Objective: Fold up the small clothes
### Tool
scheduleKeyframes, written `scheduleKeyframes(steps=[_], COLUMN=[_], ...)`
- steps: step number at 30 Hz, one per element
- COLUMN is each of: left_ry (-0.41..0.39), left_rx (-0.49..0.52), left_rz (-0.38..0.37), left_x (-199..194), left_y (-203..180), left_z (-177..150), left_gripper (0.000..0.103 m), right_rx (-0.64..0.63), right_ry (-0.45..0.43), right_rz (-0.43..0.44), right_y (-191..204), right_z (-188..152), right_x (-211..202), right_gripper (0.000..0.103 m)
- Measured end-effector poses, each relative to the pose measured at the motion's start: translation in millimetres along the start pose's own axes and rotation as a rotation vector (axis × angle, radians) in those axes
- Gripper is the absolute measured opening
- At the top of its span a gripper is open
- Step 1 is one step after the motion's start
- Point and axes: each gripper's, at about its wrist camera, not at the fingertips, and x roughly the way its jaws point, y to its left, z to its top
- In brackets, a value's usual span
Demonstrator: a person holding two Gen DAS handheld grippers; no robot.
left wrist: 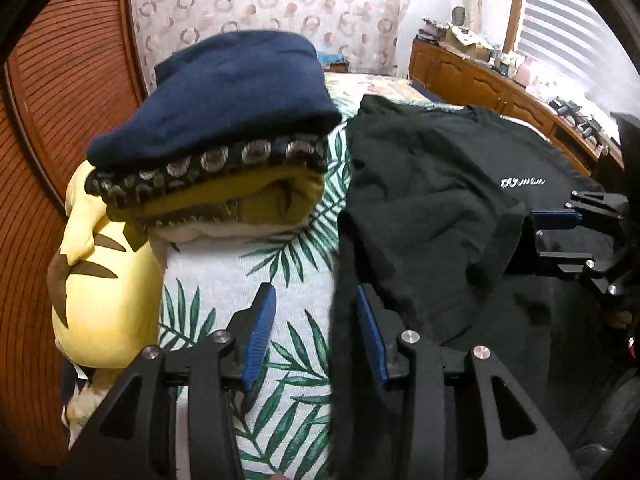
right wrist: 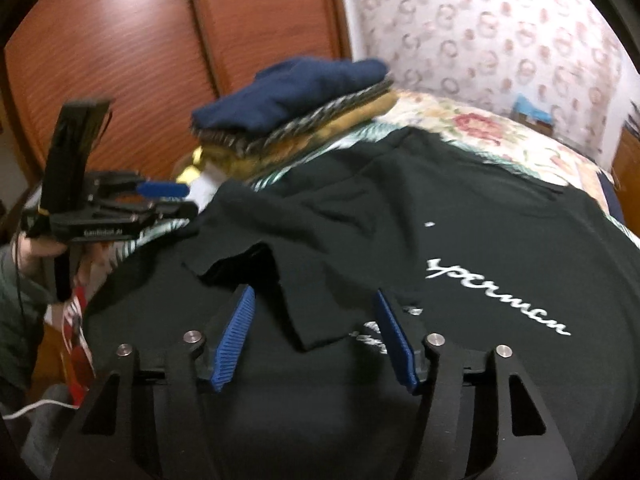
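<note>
A: Where did the black T-shirt (right wrist: 460, 240) lie?

B: Spread on the bed (left wrist: 224, 272), over its right part, white script on the chest, one sleeve folded in over the body.

A: And the left gripper (left wrist: 316, 320)?

B: It stood over the shirt's left edge, jaws partly apart. The dark cloth lay in the gap against the right finger; the pads did not press it.

A: The right gripper (right wrist: 314, 338)?

B: About half open above the shirt, a folded flap between its blue pads (right wrist: 234, 336), unpinched.

A: Anything else?

B: A stack of folded clothes (left wrist: 216, 152), navy on top, sat at the far left of the bed, beside a yellow plush toy (left wrist: 104, 264).
</note>
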Motion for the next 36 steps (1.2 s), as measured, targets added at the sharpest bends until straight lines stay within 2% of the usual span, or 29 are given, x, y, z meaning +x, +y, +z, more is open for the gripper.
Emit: scheduleKeyframes(steps=[2,5,7,10,13,18,20,22,25,26,28,32,33,36], left_ry=[0.003,0.0,-0.008,-0.017,-0.026,-0.04,-0.041,-0.042,-0.042,-0.042,-0.042,-0.042,-0.042,-0.043], left_rx=[-0.004,-0.025,-0.035,-0.03,-0.03,-0.028,-0.029,-0.03,-0.03,-0.03,-0.029,-0.03,-0.03,-0.031], left_rz=[-0.002,-0.015,-0.019,-0.014,-0.018,-0.015,-0.018,-0.018,-0.018,-0.018,-0.018,-0.018,-0.018,-0.018], left_x=[2.8,2.6,2.3,1.8,2.5,2.7,2.8,2.7,2.9,2.9,3.1,3.1,3.1,2.6], left_y=[0.7,4.4,6.7,5.8,8.8,8.1,8.4,8.3,8.5,8.2,8.8,9.3,9.4,8.3], left_z=[-1.4,-1.0,-1.5,-2.4,-2.4,-3.8,-3.8,-4.2,-4.5,-4.5,-4.6,-4.5,-4.4,-4.7], left_gripper=[0.043,0.047,0.048,0.048,0.048,0.049,0.049,0.049,0.049,0.049,0.05,0.05,0.05,0.05], right_rx=[-0.037,-0.086,-0.119,-0.136,-0.131,-0.103,-0.086,-0.073,-0.083,-0.066,-0.037,-0.011,-0.004,0.011], right_ry=[0.026,0.047,0.053,0.036,0.005,-0.047,-0.046,-0.04,-0.041,-0.05,-0.061,-0.085,-0.088,-0.1], right_rz=[-0.027,-0.079,-0.096,-0.11,-0.151,-0.251,-0.264,-0.241,-0.277,-0.269,-0.255,-0.246,-0.248,-0.197], right_y=[4.0,3.9,2.5,-3.9,-16.6,-50.0,-60.8,-67.6,-69.2,-72.1,-76.9,-86.0,-88.6,-94.4], right_z=[-0.3,-3.7,-7.4,-10.5,-9.5,-5.7,-6.5,-10.9,-18.6,-21.1,-25.1,-22.7,-16.6,2.3], right_x=[6.7,12.0,13.1,5.2,-8.7,-38.6,-44.0,-49.3,-55.0,-59.3,-66.3,-74.7,-72.7,-62.3], right_gripper=[0.051,0.031,0.011,0.005,0.004,0.003,0.003,0.003,0.004,0.007,0.024,0.032,0.038,0.048])
